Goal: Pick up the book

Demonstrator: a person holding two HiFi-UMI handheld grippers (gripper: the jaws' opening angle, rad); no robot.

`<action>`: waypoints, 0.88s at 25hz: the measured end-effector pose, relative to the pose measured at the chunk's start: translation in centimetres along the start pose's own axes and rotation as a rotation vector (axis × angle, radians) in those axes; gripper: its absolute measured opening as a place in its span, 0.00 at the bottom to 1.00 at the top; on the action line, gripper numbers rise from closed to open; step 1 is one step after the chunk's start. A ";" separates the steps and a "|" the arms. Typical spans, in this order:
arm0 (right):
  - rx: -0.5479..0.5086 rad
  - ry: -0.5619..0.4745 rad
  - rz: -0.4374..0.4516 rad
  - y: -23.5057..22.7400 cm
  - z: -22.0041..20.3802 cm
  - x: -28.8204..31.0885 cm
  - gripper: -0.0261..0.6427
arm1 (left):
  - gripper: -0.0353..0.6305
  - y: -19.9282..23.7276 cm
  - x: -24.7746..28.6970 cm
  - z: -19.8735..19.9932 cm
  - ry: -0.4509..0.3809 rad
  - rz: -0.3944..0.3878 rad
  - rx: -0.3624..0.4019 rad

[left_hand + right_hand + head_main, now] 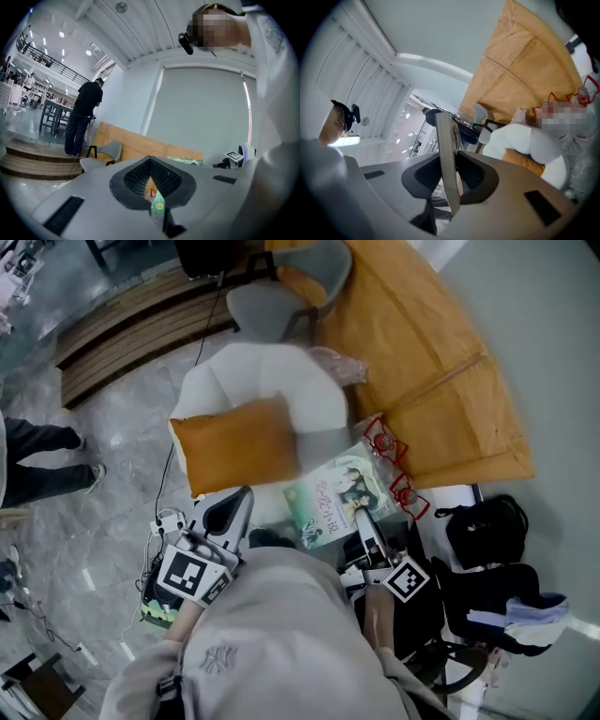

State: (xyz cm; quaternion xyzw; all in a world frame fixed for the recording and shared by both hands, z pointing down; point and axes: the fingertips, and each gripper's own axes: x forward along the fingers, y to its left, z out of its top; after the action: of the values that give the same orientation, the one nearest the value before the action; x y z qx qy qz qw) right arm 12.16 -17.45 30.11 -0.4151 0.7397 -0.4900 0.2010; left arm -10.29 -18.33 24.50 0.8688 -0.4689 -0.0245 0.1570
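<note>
The book [328,495] has a green cover with figures on it and hangs over the white armchair [272,381], below my chest. My right gripper [362,519] is shut on its near right edge. In the right gripper view the book [445,150] stands on edge between the black pads, with the right gripper [451,183] clamped on it. My left gripper [238,502] hangs to the book's left, apart from it. In the left gripper view the left gripper [154,199] has its jaws drawn together, with only a narrow slit between the pads. The book [187,161] shows there at the right.
An orange cushion [234,444] lies on the armchair. Brown cardboard [422,362] leans behind it, with a grey chair [286,296] and wooden steps [131,324] further back. Clear bags with red print [386,444] lie beside the book. A black bag [487,531] sits at right. A person's legs [37,465] stand at left.
</note>
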 end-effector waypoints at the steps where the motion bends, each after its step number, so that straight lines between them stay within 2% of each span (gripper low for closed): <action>1: 0.013 -0.009 0.004 0.2 0.1 -0.1 0.18 | 0.07 -0.2 0.1 0.3 -0.006 -0.006 0.005; 9: 0.080 -0.023 0.032 -0.2 -0.1 -0.7 0.18 | 0.06 -1.7 0.8 -0.2 -0.019 -0.027 0.017; 14: 0.128 -0.016 -0.029 -1.6 -0.2 -2.3 0.18 | 0.07 -2.9 1.8 -2.3 0.012 -0.042 -0.027; 19: 0.120 0.007 0.066 0.6 -1.3 -0.6 0.18 | 0.07 -2.3 -0.6 -0.3 -0.009 -0.003 0.020; 22: 0.122 0.008 0.089 2.1 -1.9 -0.2 0.17 | 0.07 -1.9 -1.9 0.6 -0.028 0.003 0.023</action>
State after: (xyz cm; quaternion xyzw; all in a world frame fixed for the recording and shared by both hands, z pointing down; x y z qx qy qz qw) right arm 10.06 -15.82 29.06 -0.3669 0.7269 -0.5264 0.2447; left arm -9.89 -15.94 23.13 0.8694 -0.4726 -0.0309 0.1406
